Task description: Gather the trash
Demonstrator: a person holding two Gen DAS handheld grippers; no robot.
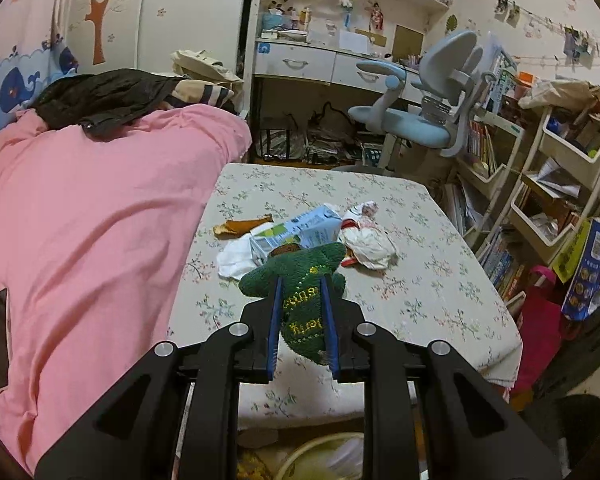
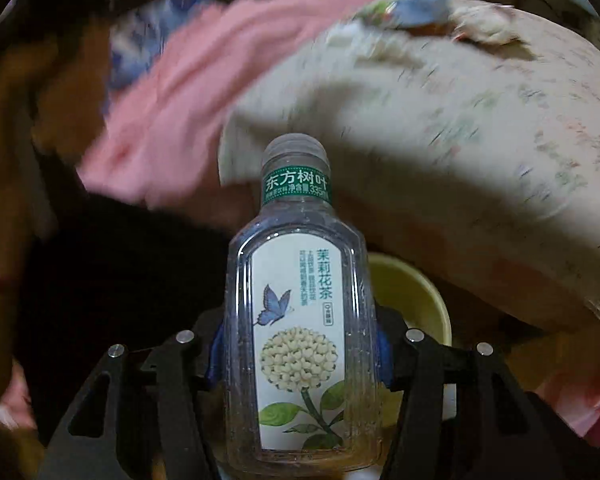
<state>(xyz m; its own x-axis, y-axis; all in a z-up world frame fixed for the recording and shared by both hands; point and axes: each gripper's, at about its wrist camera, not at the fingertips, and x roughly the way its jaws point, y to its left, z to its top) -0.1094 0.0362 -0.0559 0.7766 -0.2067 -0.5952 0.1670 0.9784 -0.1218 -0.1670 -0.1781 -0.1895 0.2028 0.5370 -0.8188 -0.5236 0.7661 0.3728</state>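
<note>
The left gripper [image 1: 302, 300] had its jaws pinching a green knitted sock [image 1: 300, 280], held above the near part of the floral tabletop [image 1: 420, 280]. Beyond it on the tabletop lay a blue carton [image 1: 300, 230], a white wrapper [image 1: 370, 244] to its right, a brown scrap [image 1: 240, 227] to its left and a white tissue [image 1: 236, 258] nearer. A pink quilt [image 1: 80, 220] covered the bed at left. The right gripper [image 2: 300, 356] had its jaws clamped on a clear bottle [image 2: 298, 320], above a yellow bin [image 2: 412, 296]

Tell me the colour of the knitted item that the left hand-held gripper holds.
Dark green knitted item with yellow lettering, clearest in the left wrist view.
</note>
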